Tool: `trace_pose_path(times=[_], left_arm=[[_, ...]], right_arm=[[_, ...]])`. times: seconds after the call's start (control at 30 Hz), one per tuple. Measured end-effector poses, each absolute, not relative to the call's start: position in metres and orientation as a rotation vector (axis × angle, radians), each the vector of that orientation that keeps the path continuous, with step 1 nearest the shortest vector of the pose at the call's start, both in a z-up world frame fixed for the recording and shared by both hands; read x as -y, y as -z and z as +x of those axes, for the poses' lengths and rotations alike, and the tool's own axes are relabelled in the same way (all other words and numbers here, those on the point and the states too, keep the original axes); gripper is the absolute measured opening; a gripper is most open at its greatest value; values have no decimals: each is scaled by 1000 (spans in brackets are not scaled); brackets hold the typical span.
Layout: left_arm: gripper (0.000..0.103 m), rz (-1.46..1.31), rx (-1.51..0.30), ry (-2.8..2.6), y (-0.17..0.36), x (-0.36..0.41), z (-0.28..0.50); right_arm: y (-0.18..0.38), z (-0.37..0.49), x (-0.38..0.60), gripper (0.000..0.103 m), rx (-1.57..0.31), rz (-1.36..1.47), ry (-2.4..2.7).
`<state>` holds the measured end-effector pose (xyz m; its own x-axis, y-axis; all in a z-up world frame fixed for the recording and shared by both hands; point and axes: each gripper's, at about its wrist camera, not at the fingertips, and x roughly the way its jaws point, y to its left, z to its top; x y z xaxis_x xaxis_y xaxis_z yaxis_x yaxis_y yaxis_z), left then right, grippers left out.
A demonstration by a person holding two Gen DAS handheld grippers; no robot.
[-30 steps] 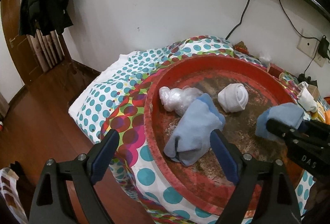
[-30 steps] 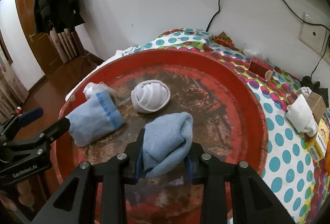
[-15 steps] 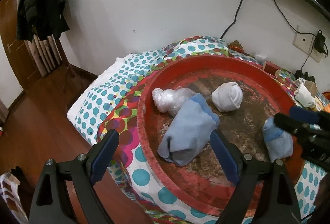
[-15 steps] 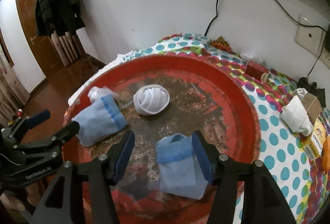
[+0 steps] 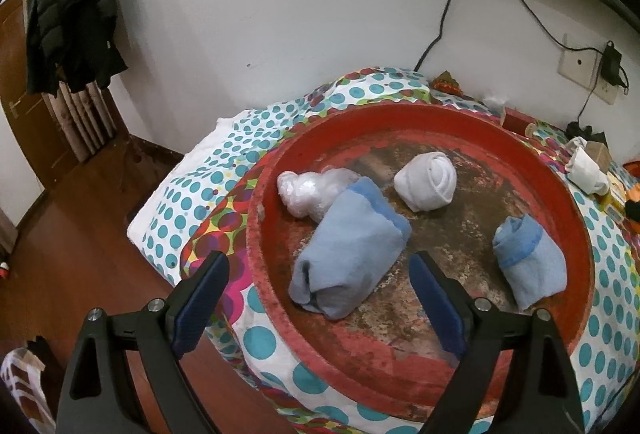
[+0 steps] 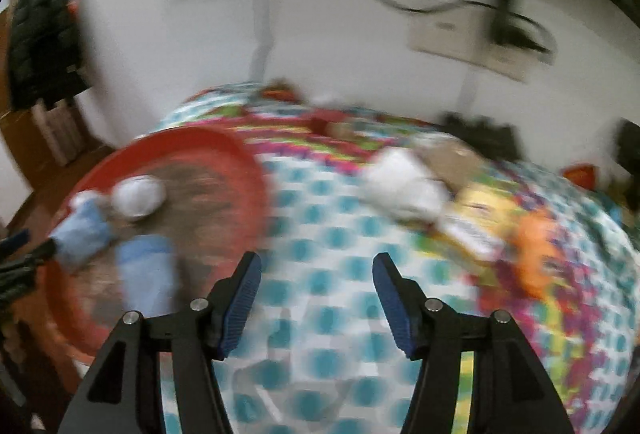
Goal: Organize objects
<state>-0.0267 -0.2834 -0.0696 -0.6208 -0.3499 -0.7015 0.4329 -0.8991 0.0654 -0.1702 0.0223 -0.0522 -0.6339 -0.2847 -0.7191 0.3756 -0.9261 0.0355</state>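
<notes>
A round red tray (image 5: 448, 386) lies on a polka-dot cloth. In it are a large blue rolled cloth (image 5: 348, 254), a smaller blue rolled cloth (image 5: 528, 266), a white rolled cloth (image 5: 428, 182) and a clear plastic bundle (image 5: 308, 190). My left gripper (image 5: 320, 298) is open and empty, just in front of the large blue roll. My right gripper (image 6: 316, 298) is open and empty over the dotted cloth, right of the tray (image 6: 240, 162). The right wrist view is blurred. A white rolled cloth (image 6: 404, 190) lies on the table beyond it.
A white roll (image 5: 586, 170) and a small box (image 5: 600, 154) sit at the table's right side. Orange and yellow items (image 6: 536, 254) lie further right. A wall with cables and a socket (image 5: 580, 68) is behind. Wooden floor (image 5: 60, 242) lies left, below the table's edge.
My right gripper opened and let go of the smaller blue roll in the tray, then swung right over the dotted cloth. My left gripper drew back slightly and stayed open.
</notes>
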Motion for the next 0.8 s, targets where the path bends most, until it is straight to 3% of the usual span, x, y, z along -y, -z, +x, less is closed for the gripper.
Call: trace_pose_path(times=[0.33,0.8], left_arm=[[93,1066,-79,2532,70,262,-31],[96,1073,70,2686,44,194,-47]], right_arm=[[73,-211,-140,60,-167,1214,2760],[117,-269,-143,65,-322,1288,2760]])
